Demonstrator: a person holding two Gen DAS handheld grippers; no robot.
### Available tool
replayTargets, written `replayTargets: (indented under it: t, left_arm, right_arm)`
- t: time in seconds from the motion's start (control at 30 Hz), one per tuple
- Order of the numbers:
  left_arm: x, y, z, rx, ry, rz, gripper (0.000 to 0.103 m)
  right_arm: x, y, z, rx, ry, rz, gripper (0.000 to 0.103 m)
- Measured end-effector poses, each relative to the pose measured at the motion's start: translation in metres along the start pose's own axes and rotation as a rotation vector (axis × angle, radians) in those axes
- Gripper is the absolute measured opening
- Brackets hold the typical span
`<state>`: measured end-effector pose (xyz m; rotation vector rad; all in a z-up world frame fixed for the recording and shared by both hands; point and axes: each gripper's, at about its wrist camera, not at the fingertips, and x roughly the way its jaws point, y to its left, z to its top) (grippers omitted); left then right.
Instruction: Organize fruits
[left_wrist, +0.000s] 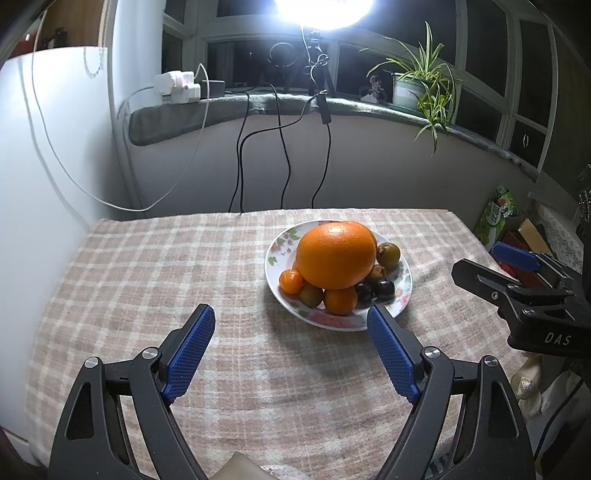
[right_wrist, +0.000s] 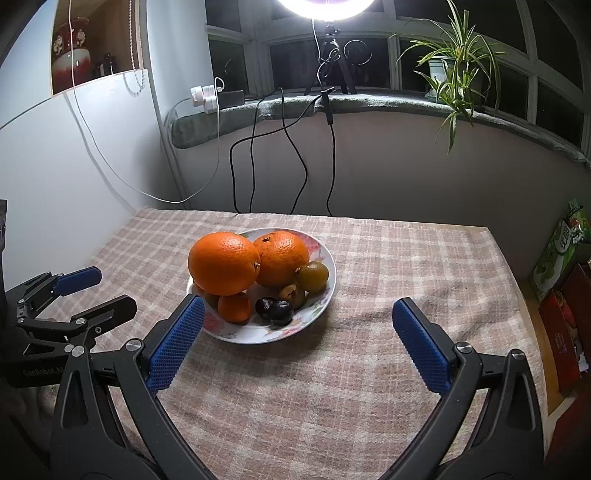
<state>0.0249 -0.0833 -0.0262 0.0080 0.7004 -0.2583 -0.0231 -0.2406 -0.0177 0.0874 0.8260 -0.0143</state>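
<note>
Fruits piled on a floral plate (right_wrist: 325, 295) mid-bench: two big oranges (right_wrist: 223, 263), small mandarins (left_wrist: 340, 300), greenish-brown fruits (right_wrist: 313, 276), dark plums (right_wrist: 280, 312) at the near side. Bench (right_wrist: 406, 258) covered by checked cloth. Left gripper (left_wrist: 291, 325) spread wide, nothing between pads, just near of plate. Right gripper (right_wrist: 299, 314) also spread, empty, left pad overlapping the near plate rim in view.

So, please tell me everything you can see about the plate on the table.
The plate is round, white and glossy, apparently ceramic, with a floral print on its rim. It sits flat on the checked tablecloth. It carries a pile of fruit: two large oranges, small tangerines, greenish-brown fruits and dark ones. Neither gripper touches it.
</note>
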Motion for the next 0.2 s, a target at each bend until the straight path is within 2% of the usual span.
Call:
replayTargets:
  t: [0.2]
  left_arm:
    - [0.0005,0.0018,0.001,-0.003,-0.001,0.002,0.085]
  right_arm:
    - [0.0018,-0.0022,-0.0002,0.003,0.003,-0.005,0.103]
